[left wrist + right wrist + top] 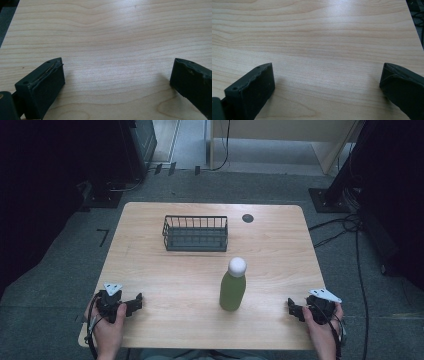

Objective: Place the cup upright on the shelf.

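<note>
On table [165, 280], unlabelled green bottle [233, 290], white cap [237, 266], wire basket [195, 233]

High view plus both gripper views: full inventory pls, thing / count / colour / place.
table: 1, light wood, centre of the high view; a dark round spot near its far edge
wire basket: 1, dark grey, far half of the table, left of centre
bottle: 1, green body with white cap, upright, nearer the person than the basket, right of centre
cables: several, black, on the grey floor right of the table
left gripper: 1, black, near left corner of the table, open, nothing between its jaws
right gripper: 1, black, near right corner, open, nothing between its jaws
hands: 2, one holding each gripper
</note>
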A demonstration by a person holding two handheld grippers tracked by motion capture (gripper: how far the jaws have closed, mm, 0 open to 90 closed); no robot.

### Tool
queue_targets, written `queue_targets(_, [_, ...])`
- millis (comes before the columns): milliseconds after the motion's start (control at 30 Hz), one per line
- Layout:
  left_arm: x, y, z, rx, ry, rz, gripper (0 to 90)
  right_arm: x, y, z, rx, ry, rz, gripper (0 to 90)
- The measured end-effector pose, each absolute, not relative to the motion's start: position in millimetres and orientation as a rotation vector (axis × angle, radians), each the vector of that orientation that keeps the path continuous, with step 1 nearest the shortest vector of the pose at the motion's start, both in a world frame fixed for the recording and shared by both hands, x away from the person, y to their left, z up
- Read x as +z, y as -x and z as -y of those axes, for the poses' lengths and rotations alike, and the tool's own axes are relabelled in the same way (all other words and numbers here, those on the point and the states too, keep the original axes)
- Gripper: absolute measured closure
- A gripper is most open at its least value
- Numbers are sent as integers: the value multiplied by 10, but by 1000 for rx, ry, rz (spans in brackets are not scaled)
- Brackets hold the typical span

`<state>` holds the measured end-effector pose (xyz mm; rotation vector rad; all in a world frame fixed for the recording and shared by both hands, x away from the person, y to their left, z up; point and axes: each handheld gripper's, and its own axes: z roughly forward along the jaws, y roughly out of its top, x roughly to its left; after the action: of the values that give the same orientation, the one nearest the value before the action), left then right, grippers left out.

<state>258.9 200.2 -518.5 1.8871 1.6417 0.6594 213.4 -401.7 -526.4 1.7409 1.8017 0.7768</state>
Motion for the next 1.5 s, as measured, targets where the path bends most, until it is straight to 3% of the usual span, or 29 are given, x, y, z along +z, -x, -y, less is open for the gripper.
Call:
queue_targets(433, [-5185, -2590, -2001, 660, -1886, -1642, 0, -5098, -2037, 4007, 881, -1737, -1725, 10])
queue_targets(1500, [-5185, -2589, -2001, 660, -1887, -1642, 0, -4502, -1852, 3067, 1092, -1479, -1869, 9])
